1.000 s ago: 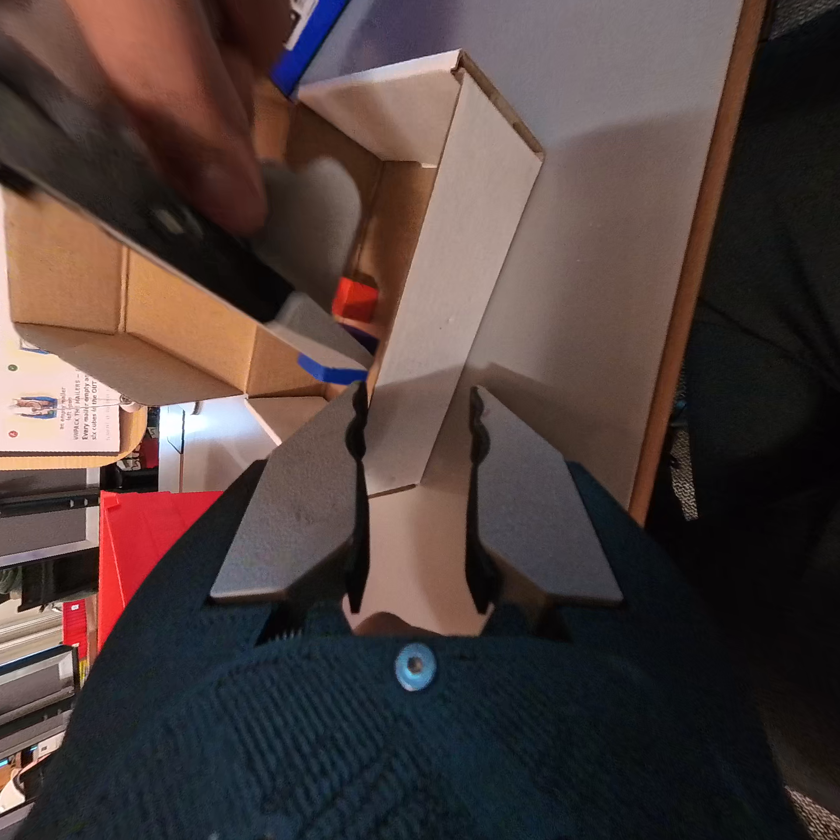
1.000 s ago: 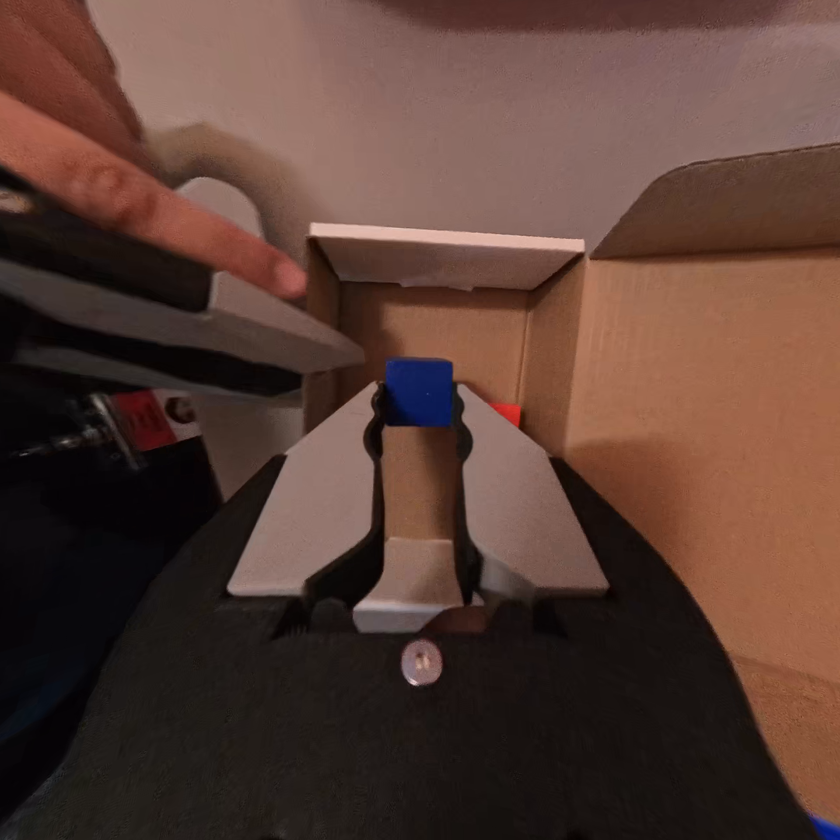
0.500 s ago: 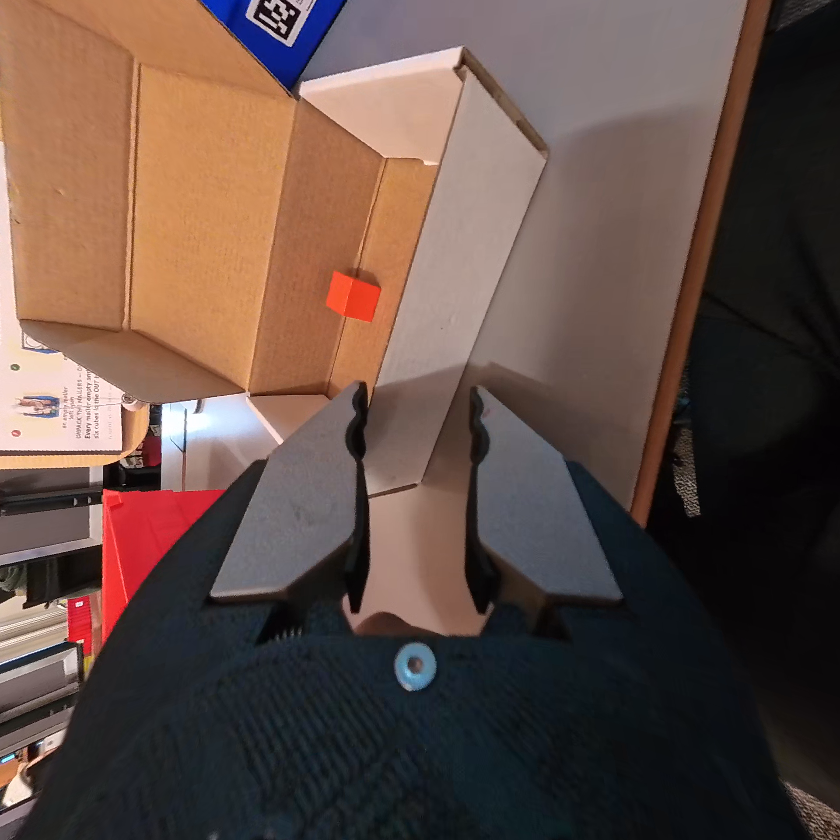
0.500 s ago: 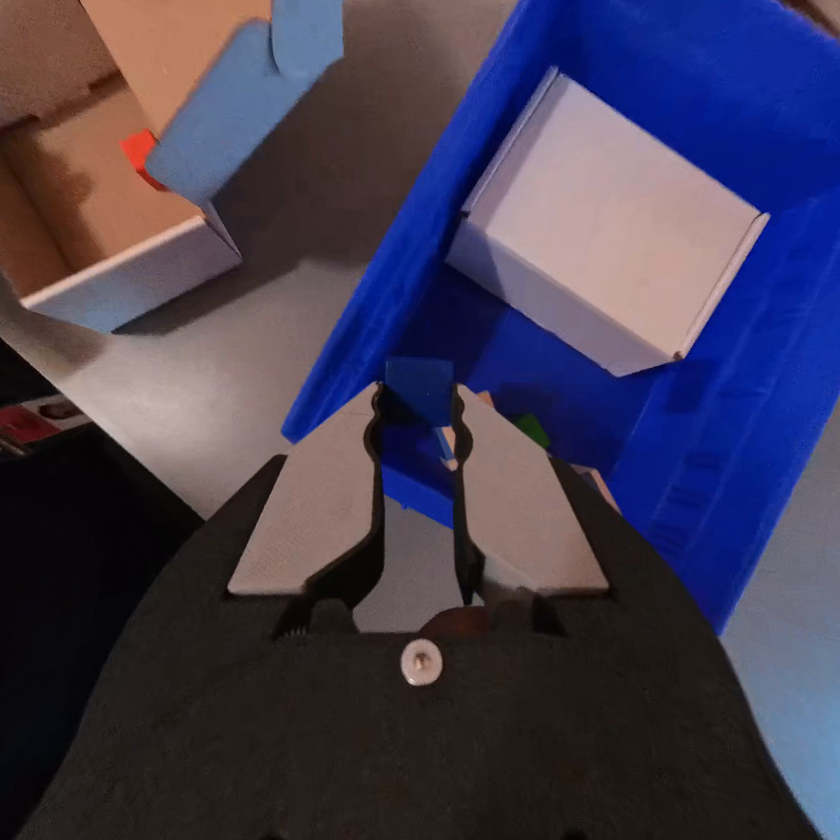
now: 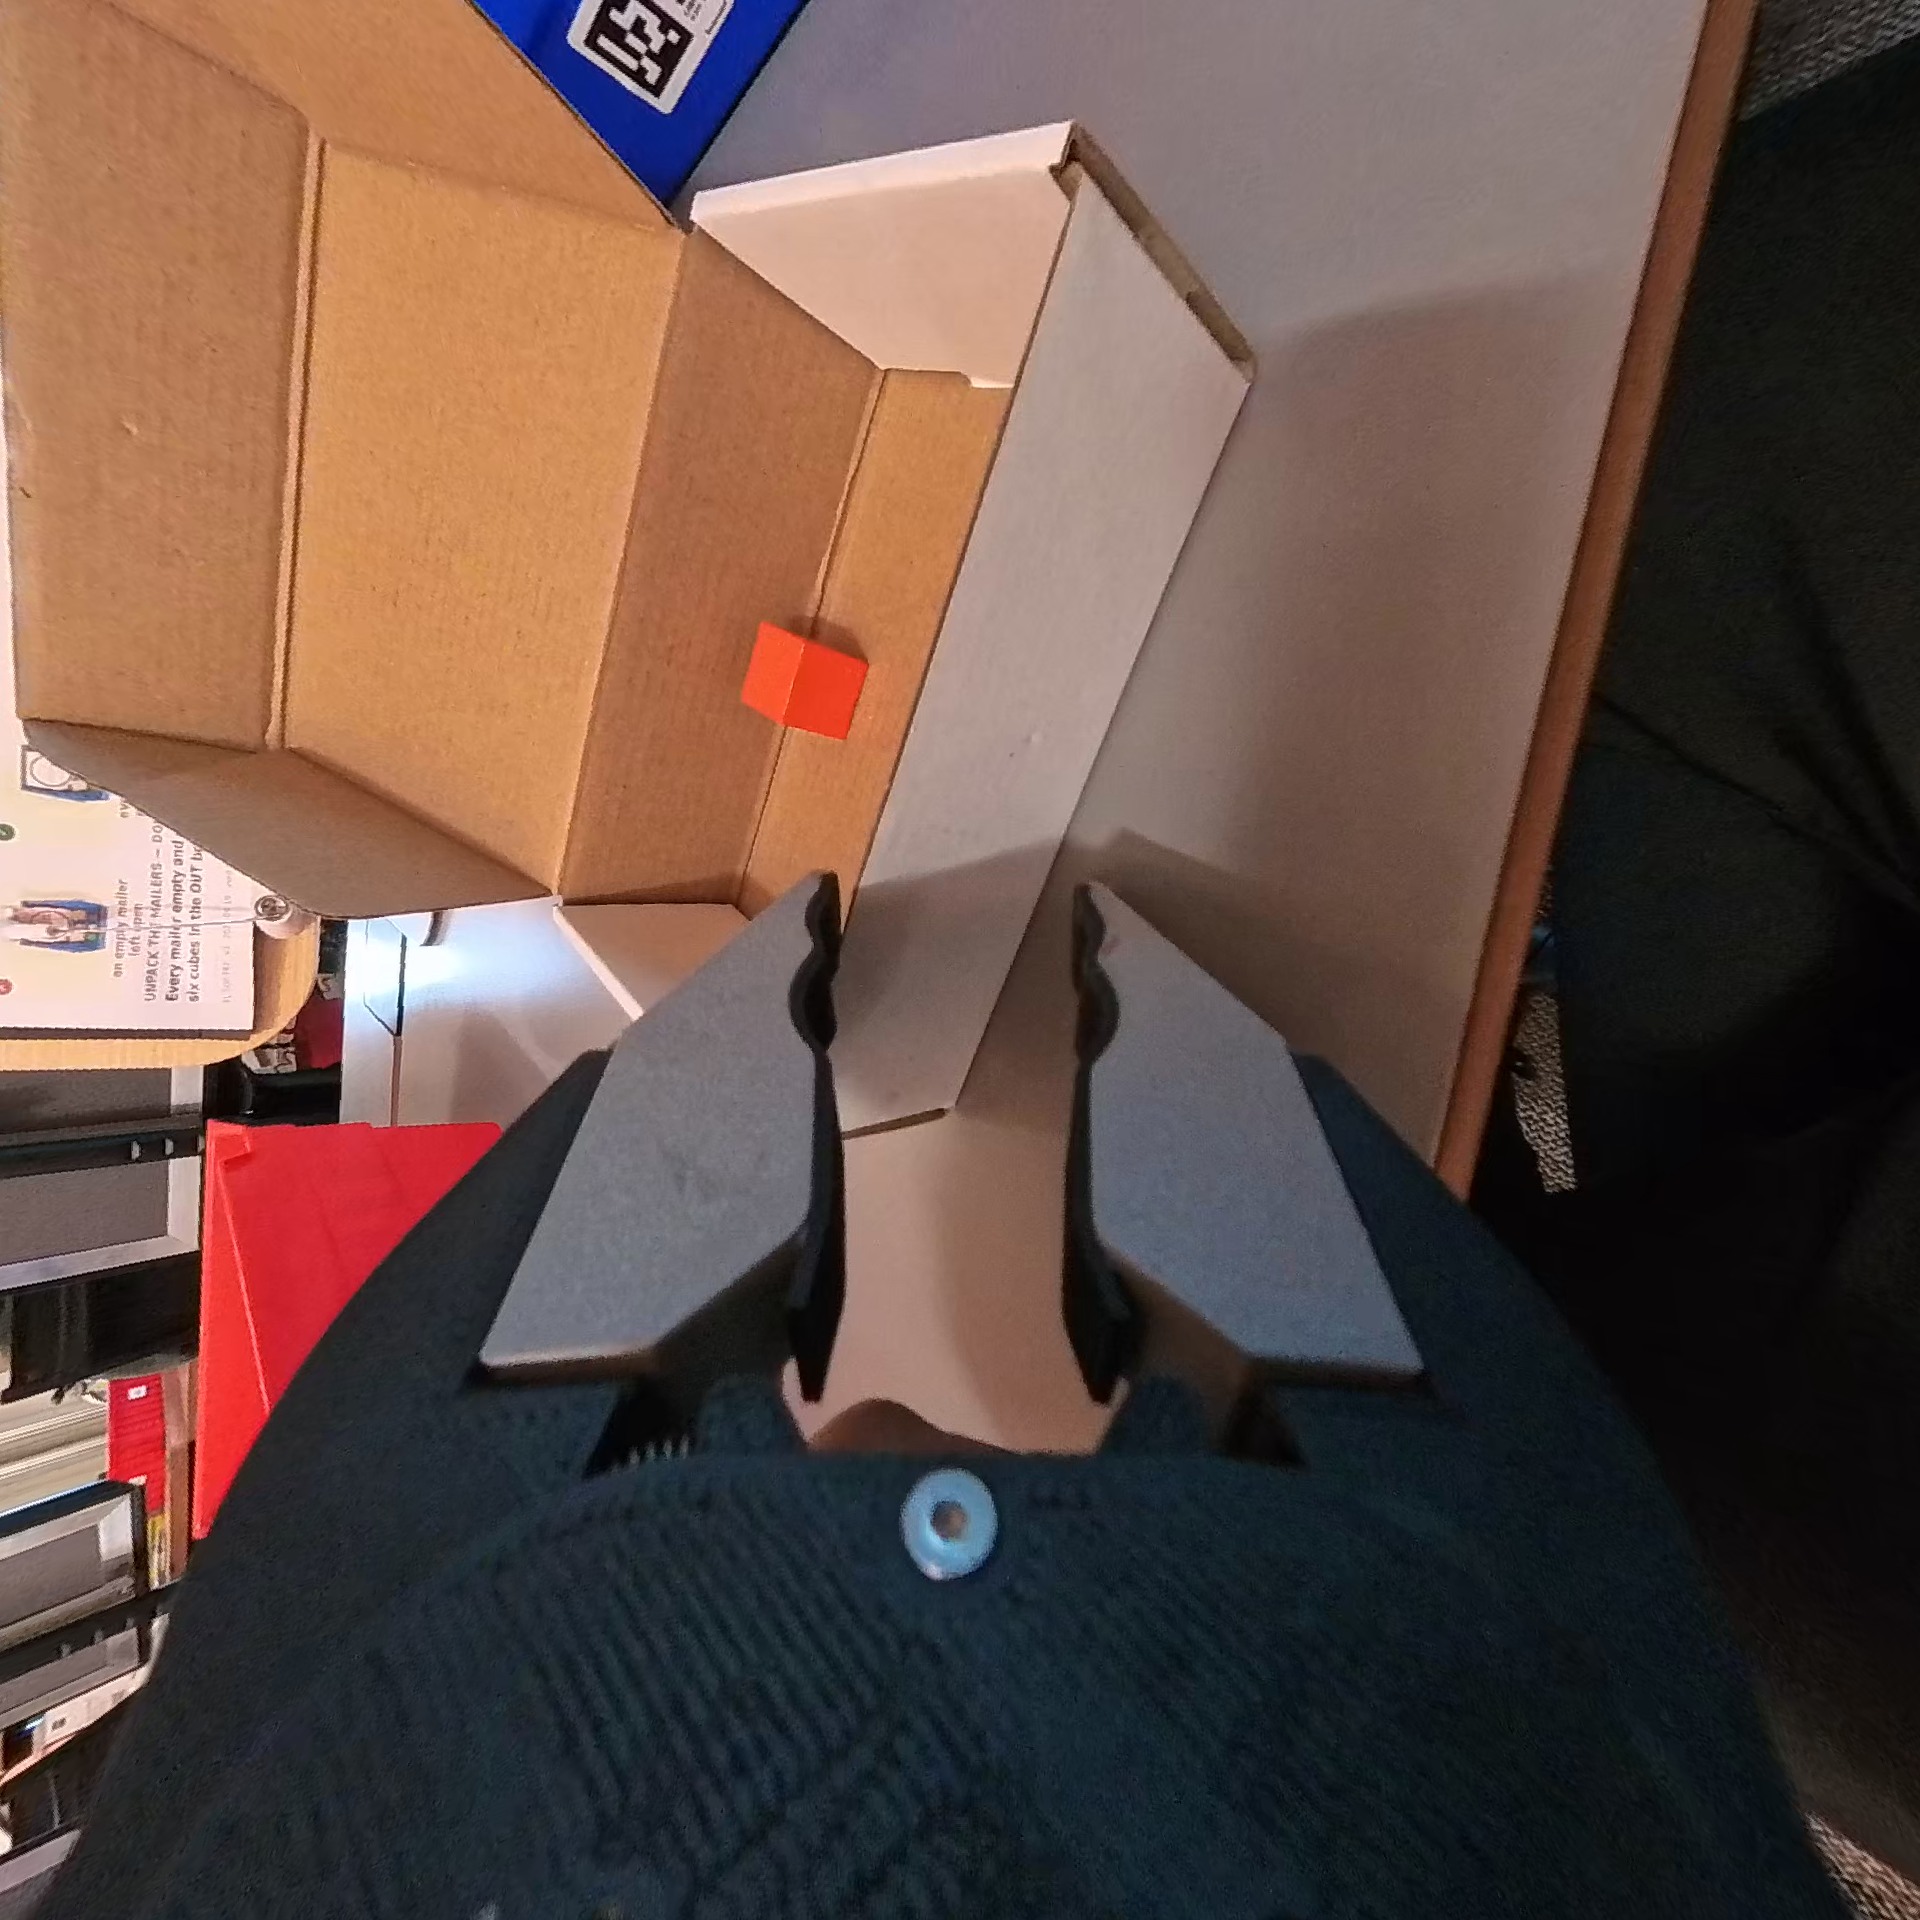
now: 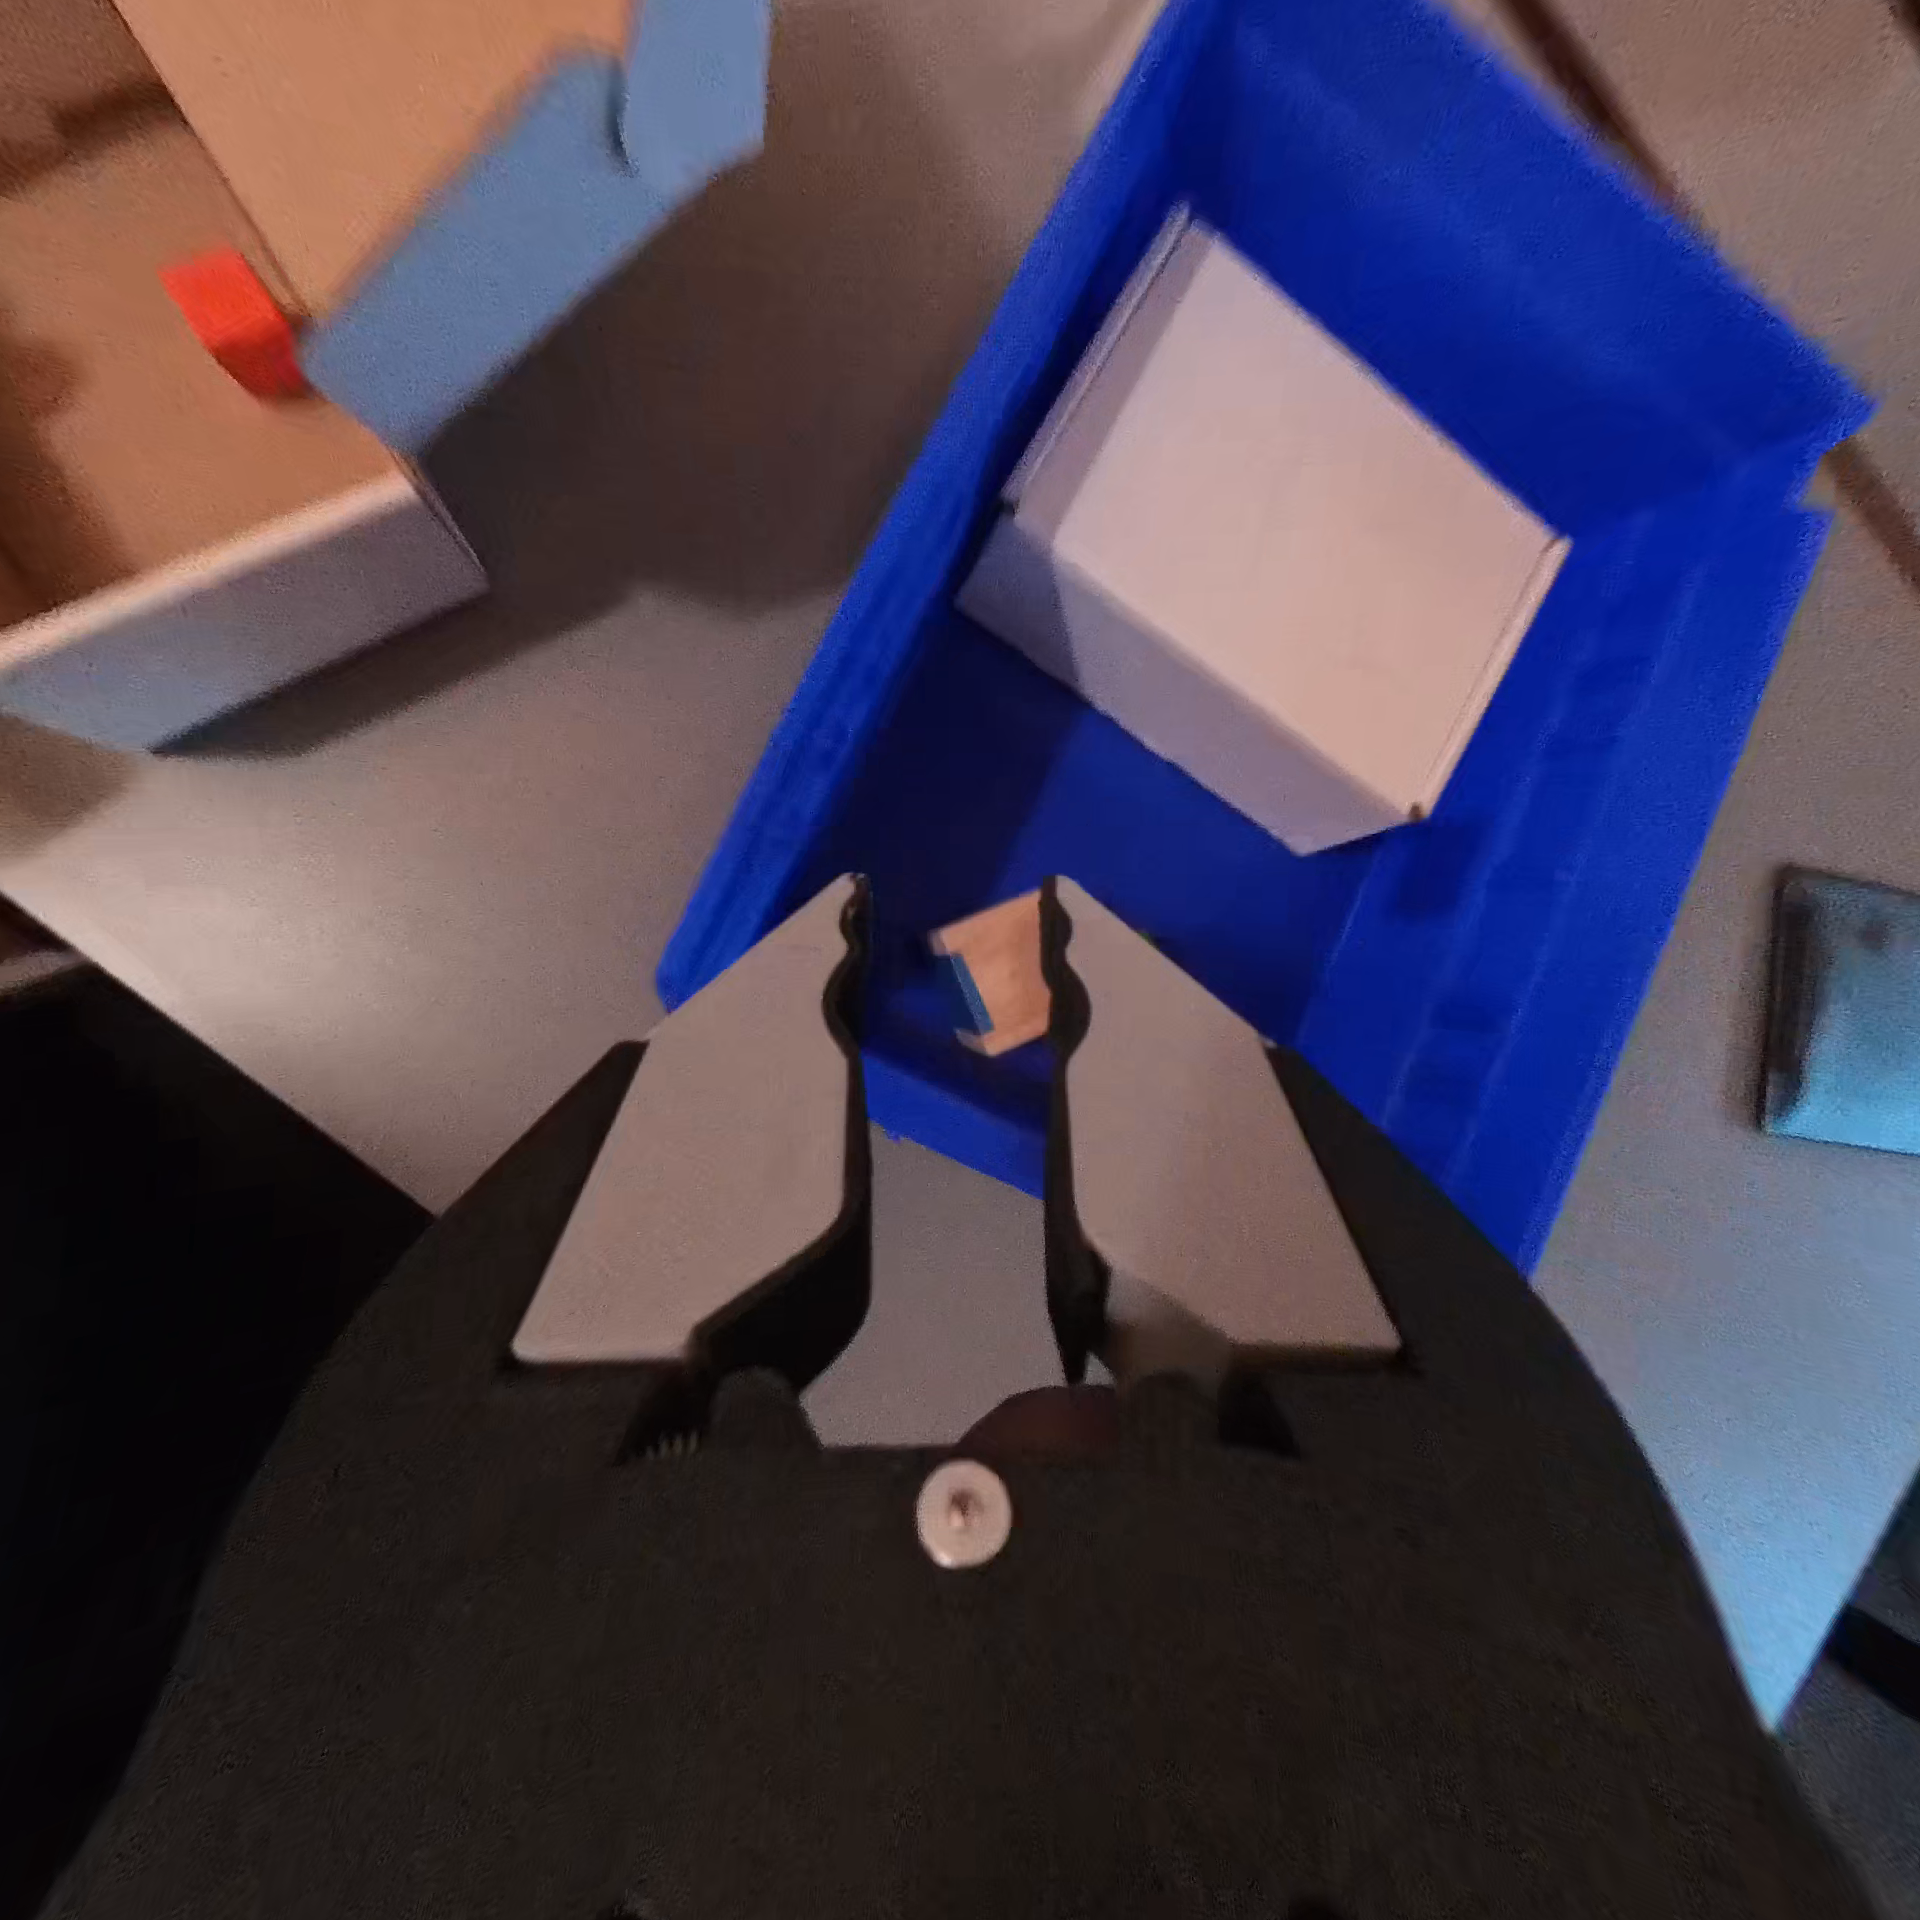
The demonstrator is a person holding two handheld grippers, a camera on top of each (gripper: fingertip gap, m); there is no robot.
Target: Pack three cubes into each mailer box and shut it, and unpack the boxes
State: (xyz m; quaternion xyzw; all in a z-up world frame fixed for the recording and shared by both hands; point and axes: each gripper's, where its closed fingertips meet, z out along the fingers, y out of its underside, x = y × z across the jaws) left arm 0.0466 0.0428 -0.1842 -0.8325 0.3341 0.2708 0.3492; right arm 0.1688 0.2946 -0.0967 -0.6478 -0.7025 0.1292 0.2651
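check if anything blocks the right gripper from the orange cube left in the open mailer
The open mailer's raised side flap stands beside the orange cube, partly covering it from the right gripper, which is open over the blue bin.

Printed sheet [image 5: 125, 935] (beside box); coded bin label [image 5: 649, 47]

Red bin [image 5: 312, 1226] beside table [image 5: 1455, 520]; instruction sheet [image 5: 125, 935] nearby.

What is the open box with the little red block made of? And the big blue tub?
The open mailer box looks like corrugated cardboard: matte brown inside with faint ribbed lines, white outside, with fold creases. The red cube is smooth and evenly coloured, maybe painted wood or plastic; the pictures can't settle which. The blue bin looks like moulded plastic, with thin, stiff, evenly coloured walls.
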